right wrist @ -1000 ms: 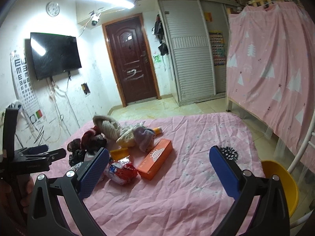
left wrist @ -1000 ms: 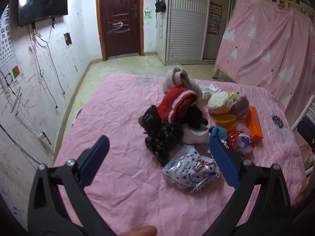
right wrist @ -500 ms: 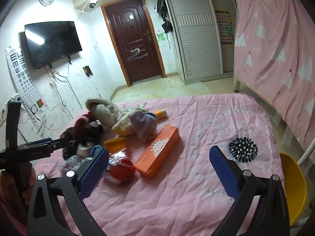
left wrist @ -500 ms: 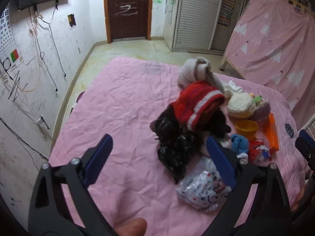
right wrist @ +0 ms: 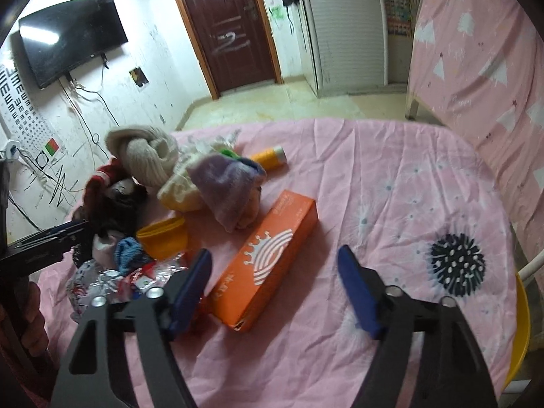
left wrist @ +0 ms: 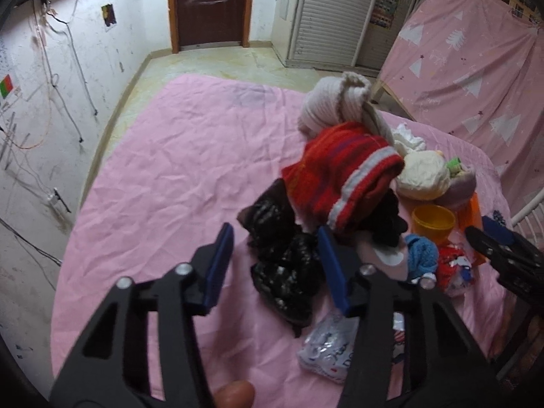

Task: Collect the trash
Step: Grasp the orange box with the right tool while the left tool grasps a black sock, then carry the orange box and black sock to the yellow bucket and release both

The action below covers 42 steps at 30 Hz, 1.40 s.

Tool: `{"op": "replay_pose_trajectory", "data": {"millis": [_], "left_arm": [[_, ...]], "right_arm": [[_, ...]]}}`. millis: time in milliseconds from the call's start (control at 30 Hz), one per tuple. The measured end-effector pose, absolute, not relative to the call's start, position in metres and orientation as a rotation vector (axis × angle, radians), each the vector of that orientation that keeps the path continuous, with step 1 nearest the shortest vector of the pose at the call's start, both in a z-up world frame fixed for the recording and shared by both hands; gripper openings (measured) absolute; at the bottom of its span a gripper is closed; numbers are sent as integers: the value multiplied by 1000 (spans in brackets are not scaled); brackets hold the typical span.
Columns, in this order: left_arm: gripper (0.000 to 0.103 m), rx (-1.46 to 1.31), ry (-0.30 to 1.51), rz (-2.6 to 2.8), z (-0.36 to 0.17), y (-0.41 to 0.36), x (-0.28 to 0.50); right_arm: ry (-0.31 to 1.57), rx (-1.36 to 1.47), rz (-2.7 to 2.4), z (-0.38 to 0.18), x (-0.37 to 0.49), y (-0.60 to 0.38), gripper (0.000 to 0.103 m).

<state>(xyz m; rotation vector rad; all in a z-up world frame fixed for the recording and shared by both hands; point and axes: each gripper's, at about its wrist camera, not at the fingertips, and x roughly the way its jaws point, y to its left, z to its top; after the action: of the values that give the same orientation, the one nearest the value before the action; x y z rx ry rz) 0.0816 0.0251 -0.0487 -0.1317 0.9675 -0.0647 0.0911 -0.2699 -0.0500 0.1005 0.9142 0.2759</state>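
Observation:
A crumpled black plastic bag [left wrist: 282,255] lies on the pink bed sheet [left wrist: 176,176]. My left gripper [left wrist: 276,238] is open and hovers right over it, one finger on each side. A white printed wrapper [left wrist: 326,346] lies just below the bag. My right gripper [right wrist: 273,261] is open above an orange box [right wrist: 272,258]. A red and silver foil wrapper [right wrist: 136,278] lies by its left finger. A yellow cup [right wrist: 165,238] and an orange bottle [right wrist: 270,157] lie nearby.
Knitted hats and scarves are piled mid-bed: a red striped one [left wrist: 340,176], a beige one [right wrist: 146,153], a purple one [right wrist: 227,183]. A black spiky print [right wrist: 457,263] marks the sheet. A yellow basin [right wrist: 522,333] sits at the right edge. The floor and door [right wrist: 227,27] lie beyond.
Both grippers have moved forward and down toward the bed. The left one has narrowed somewhat and now straddles the black bag. The right one has come over the orange box.

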Motion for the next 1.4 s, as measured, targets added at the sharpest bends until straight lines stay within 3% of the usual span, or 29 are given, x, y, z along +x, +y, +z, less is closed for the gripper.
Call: {"op": "replay_pose_trajectory", "data": {"millis": [133,200,367,800,1033,1400], "left_arm": [[23,-145,963,-109,-48,20,79],[20,-141,954,-112,-47,19,76],[17,-155,940,-88,-43,22,69],[17,-97,852,-43,-1,10,51],[17,9,804,-221,39,-72,52],[17,160,809,-591,55,-250,49]], "right_arm": [[928,73,280,-53,94,-268,64],[925,68,293,-53,94,-267,41],[916,116,308,-53,95,-276,18],[801,254,342,-24,66,-322,18],[673,321,305,8,38,-369,18],[533,393,61,34,-18,-483,18]]}}
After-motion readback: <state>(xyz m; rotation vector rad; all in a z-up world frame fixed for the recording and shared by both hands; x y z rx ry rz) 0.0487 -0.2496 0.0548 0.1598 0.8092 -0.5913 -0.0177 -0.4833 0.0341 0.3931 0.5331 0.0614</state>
